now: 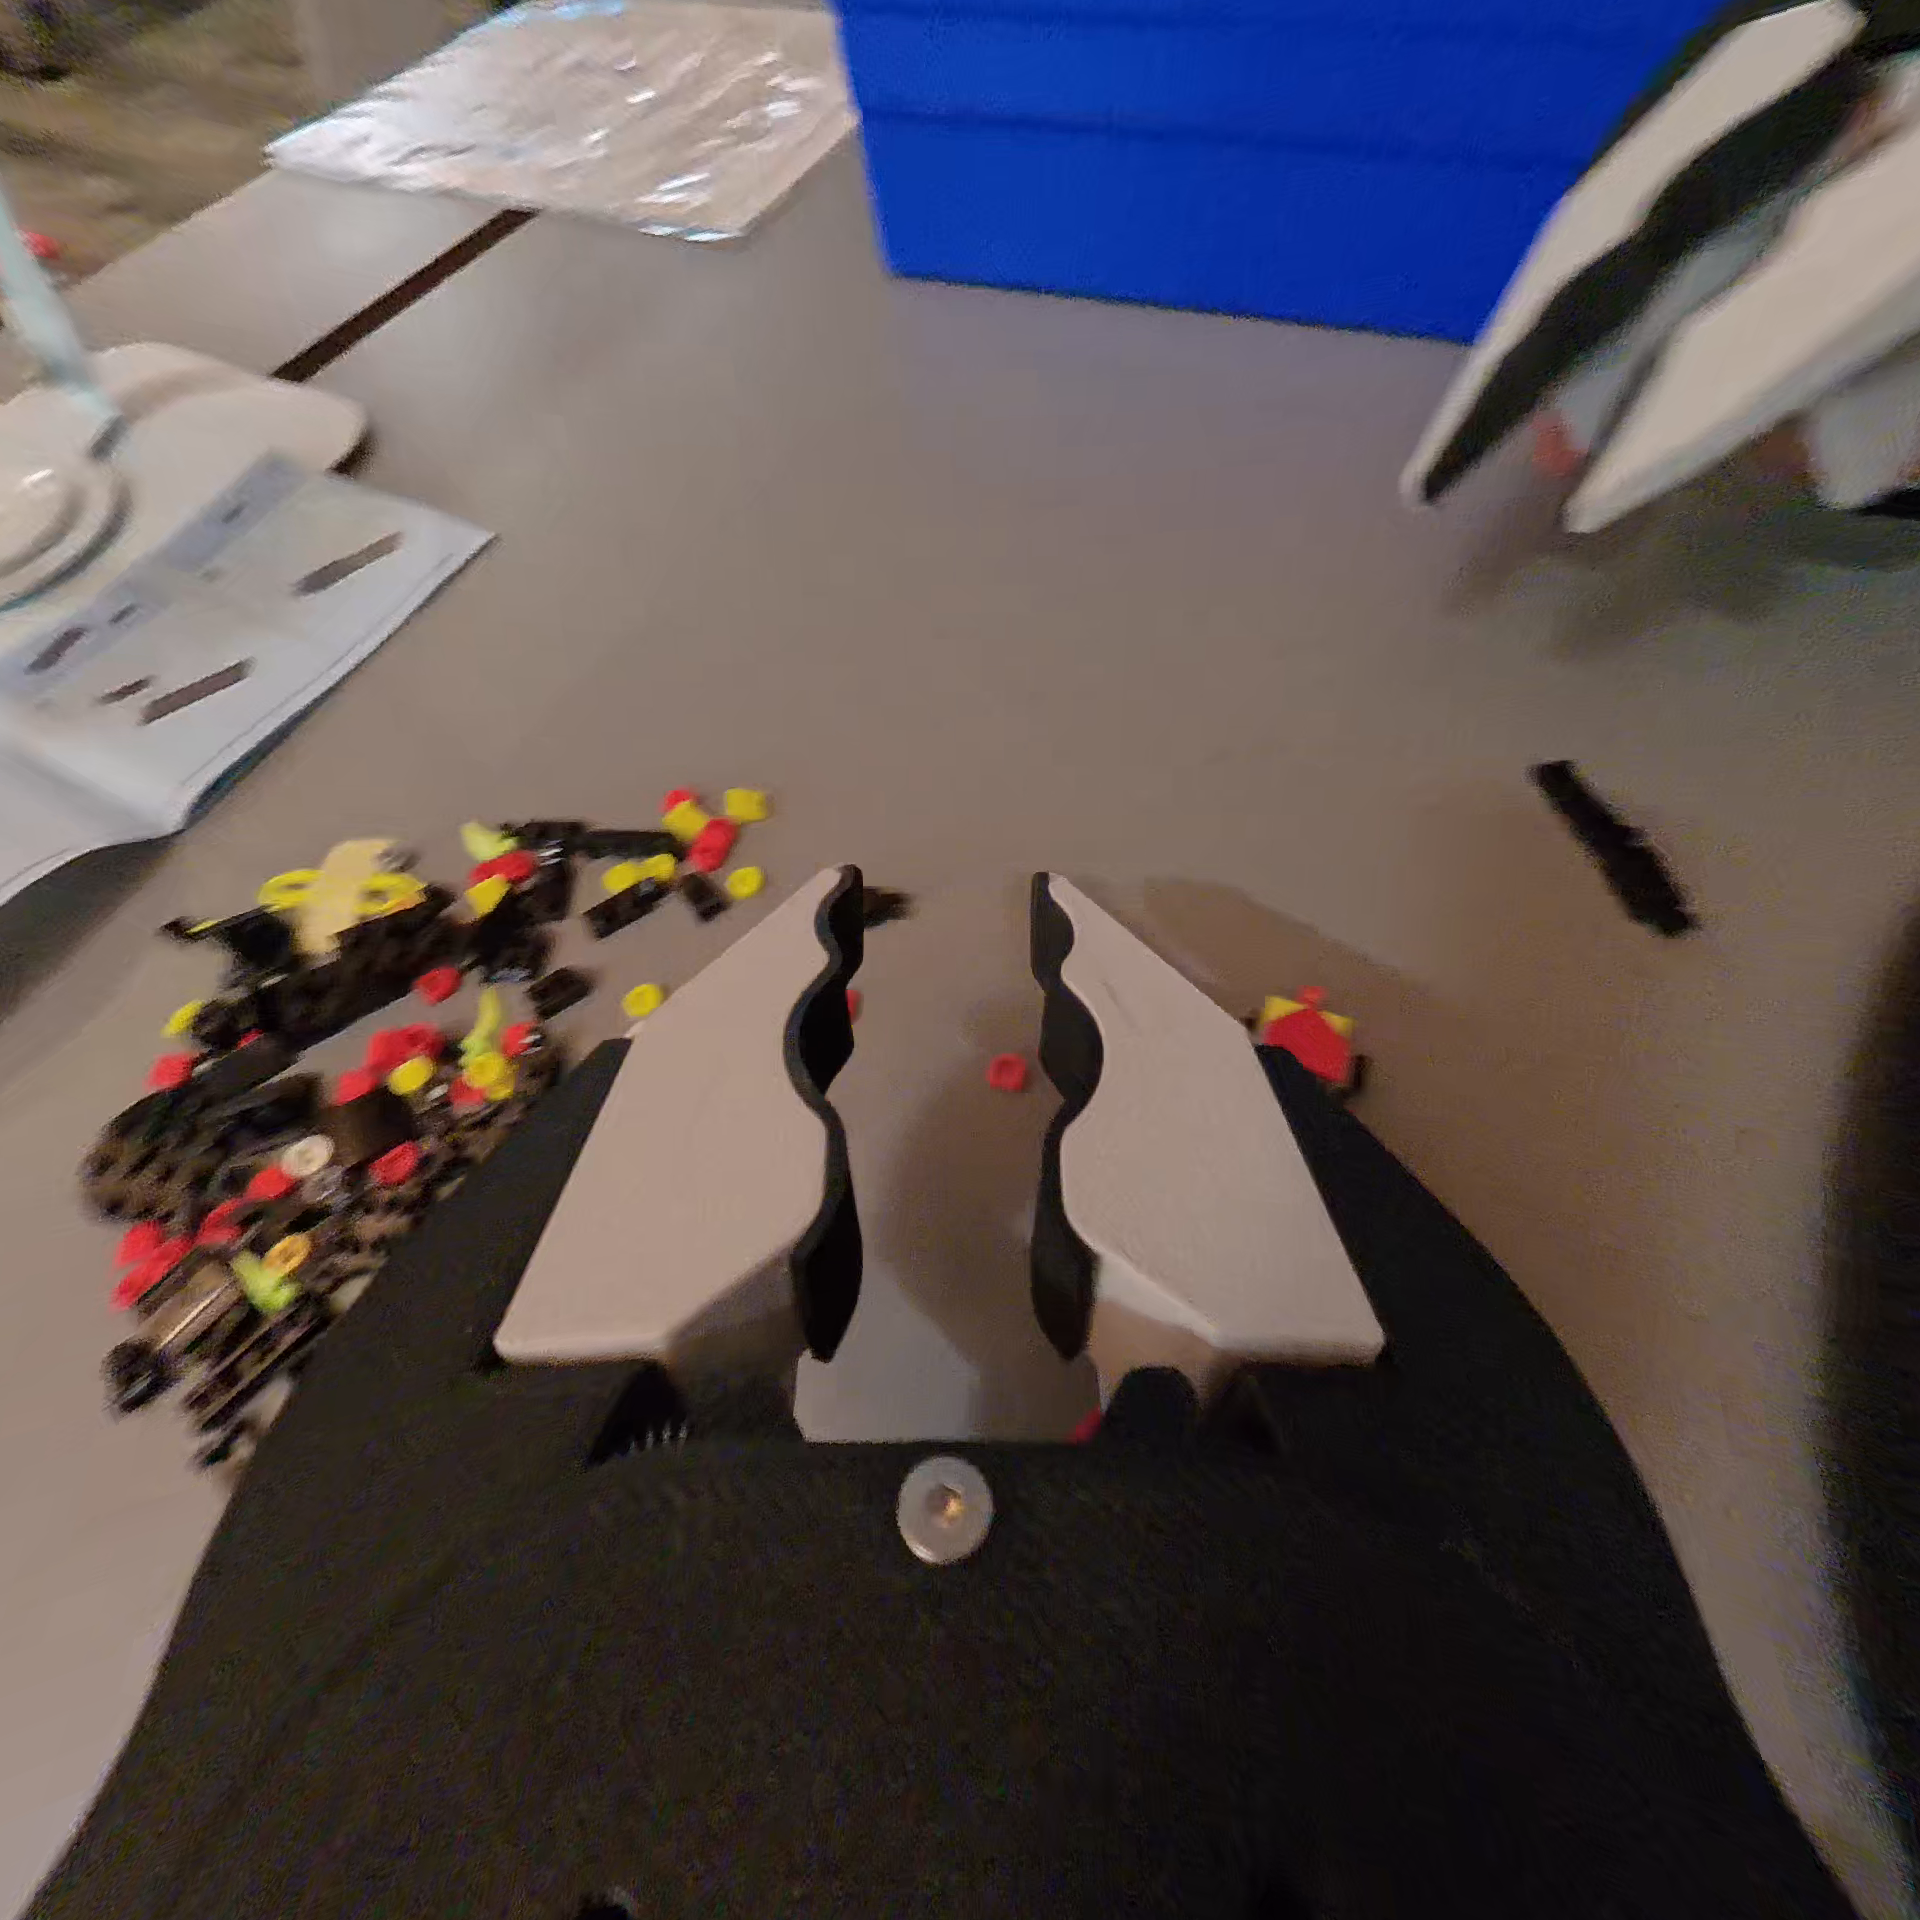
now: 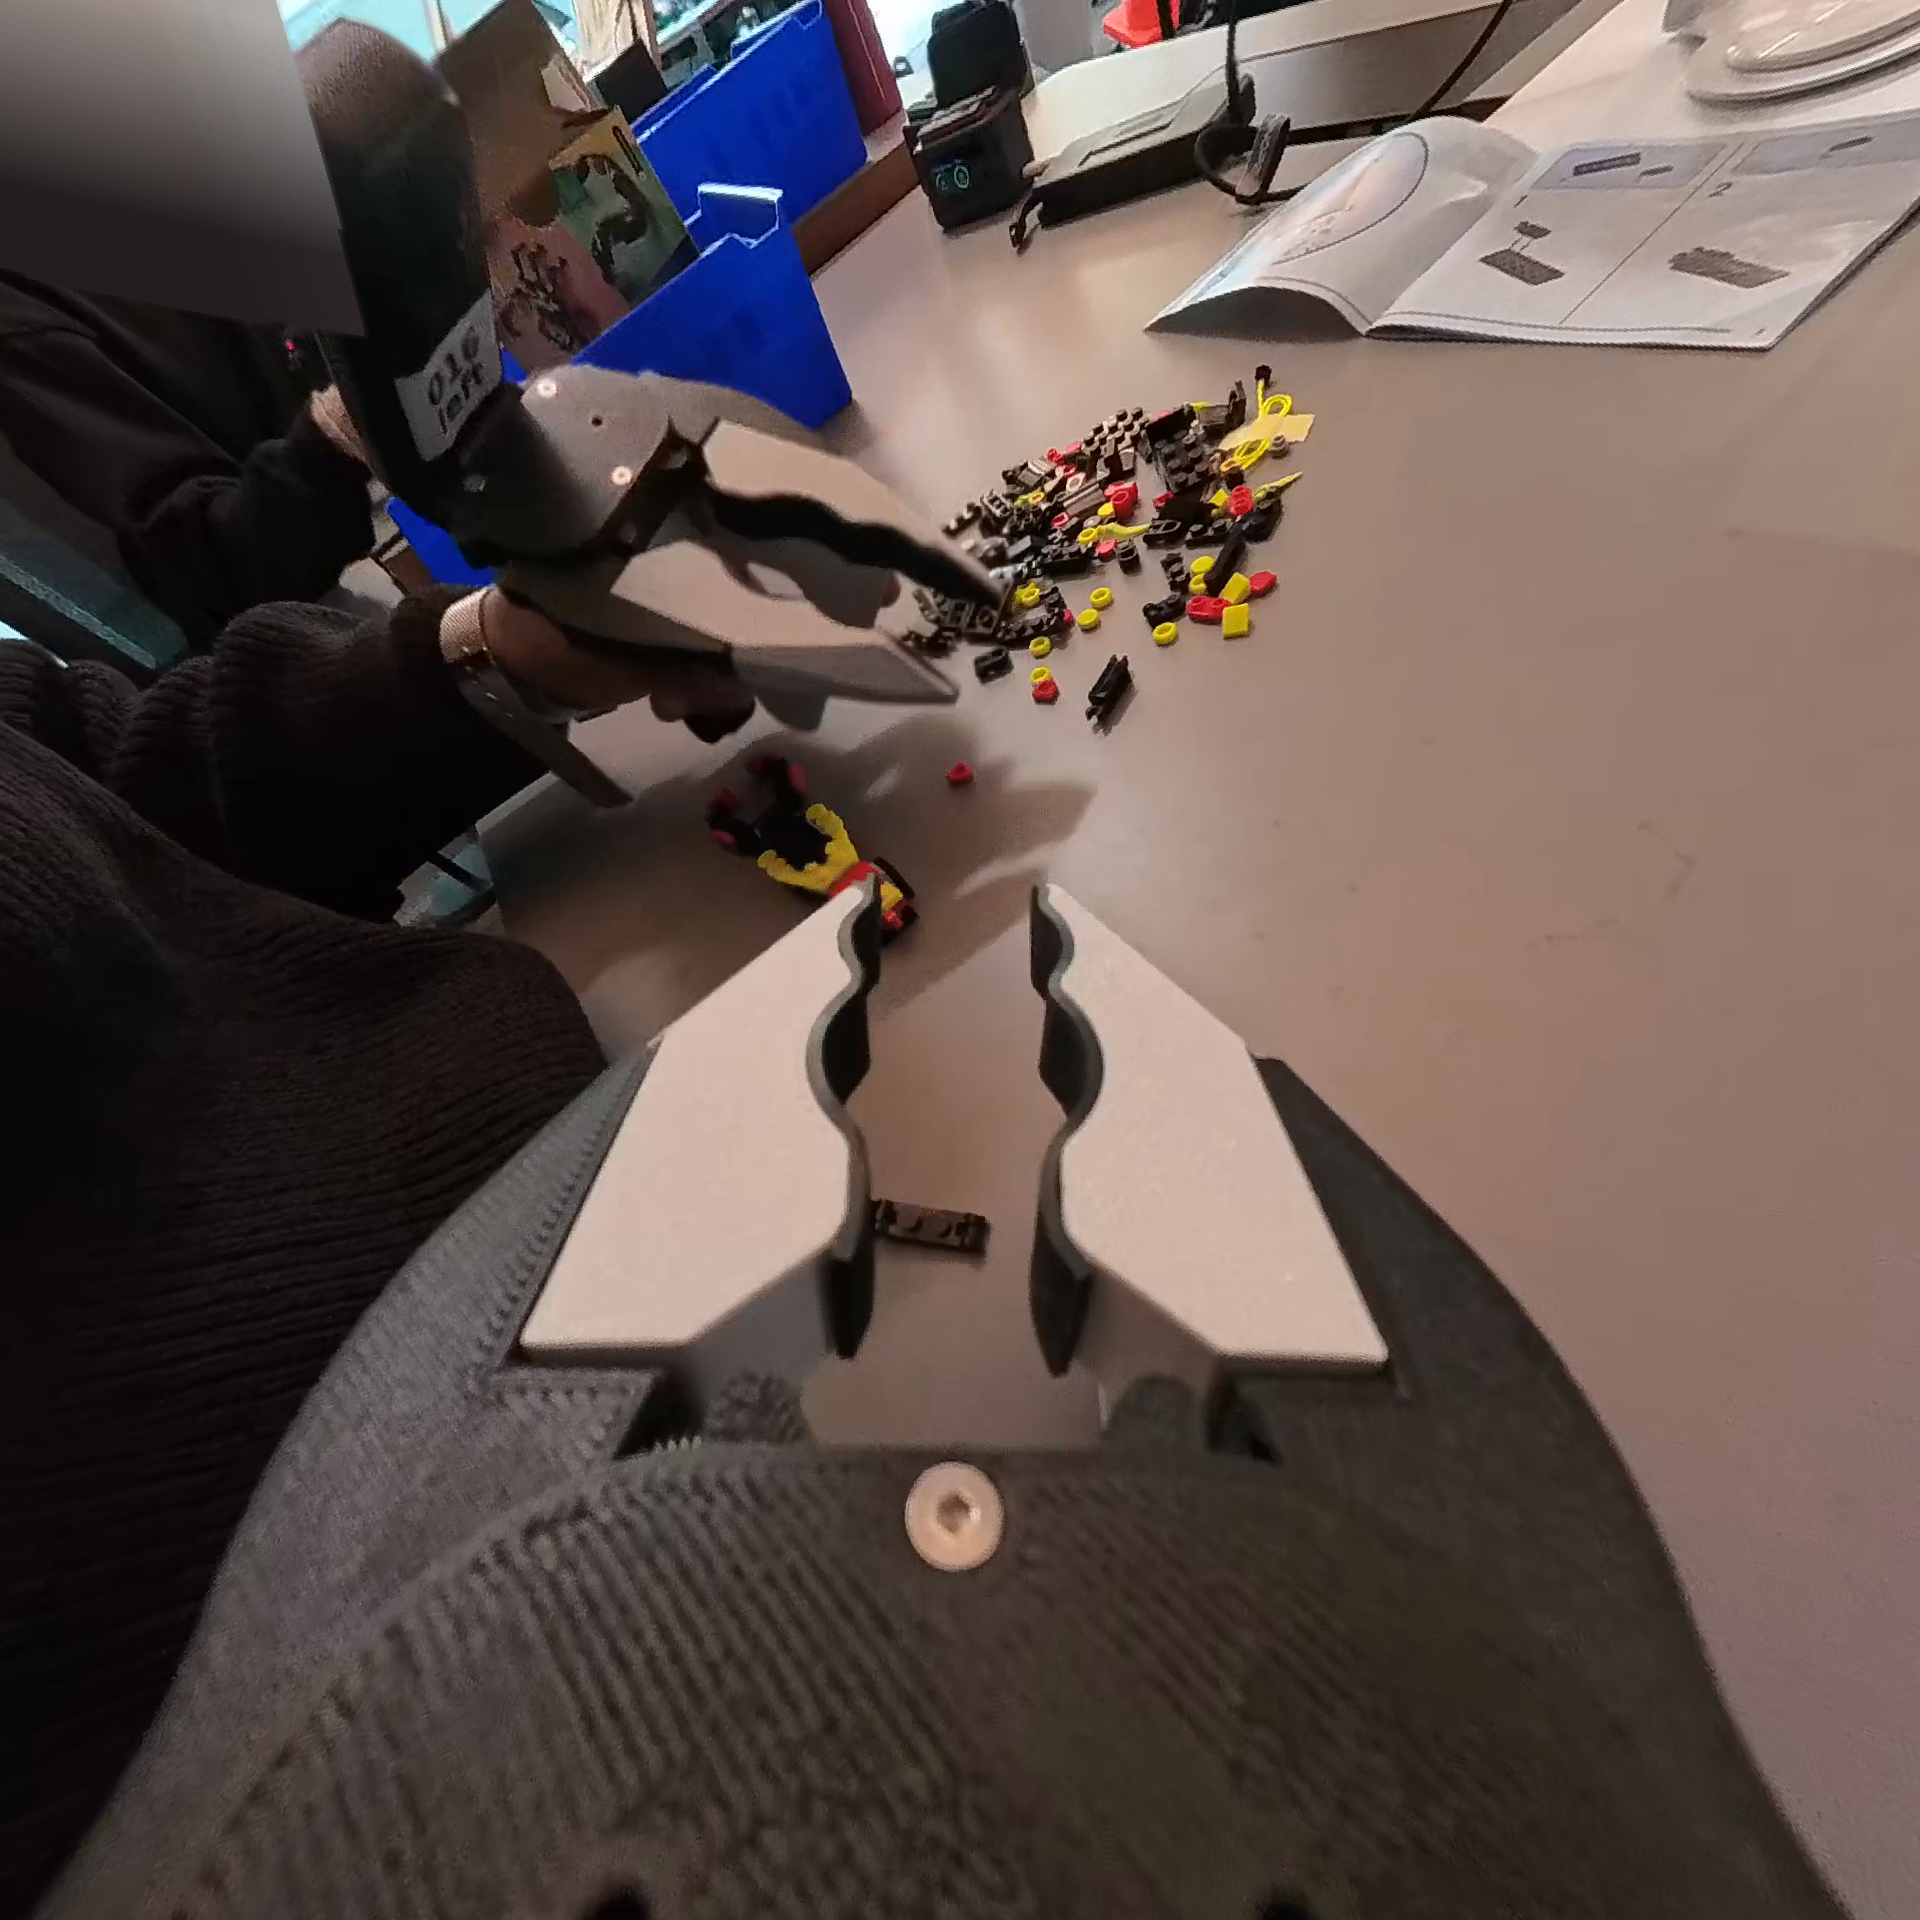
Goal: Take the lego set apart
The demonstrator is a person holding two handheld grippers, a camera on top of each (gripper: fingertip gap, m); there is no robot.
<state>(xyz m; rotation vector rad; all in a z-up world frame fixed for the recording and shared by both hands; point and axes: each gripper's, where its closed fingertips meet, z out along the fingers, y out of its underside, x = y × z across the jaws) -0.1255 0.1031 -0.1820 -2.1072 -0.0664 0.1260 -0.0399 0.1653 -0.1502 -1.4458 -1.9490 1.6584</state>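
Left wrist view: the left tongs (image 1: 945, 883) hang apart and empty over the bare desk (image 1: 1039, 623). The still-joined lego chunk (image 1: 1307, 1029), red and yellow, lies just off the outer side of the right-hand finger, so it sits to the right of the gap, not in it. A lone red stud (image 1: 1005, 1071) lies between the fingers. The loose pile (image 1: 343, 1049) spreads toward the desk's left edge.

Right wrist view: the right tongs (image 2: 951, 904) are likewise apart, holding nothing. The chunk (image 2: 805, 847) lies just ahead and left of the left fingertip, its long axis slanting toward that tip; a black plate (image 2: 928, 1226) lies on the desk under the gap. Both tongs seem near, the right perhaps better lined up.
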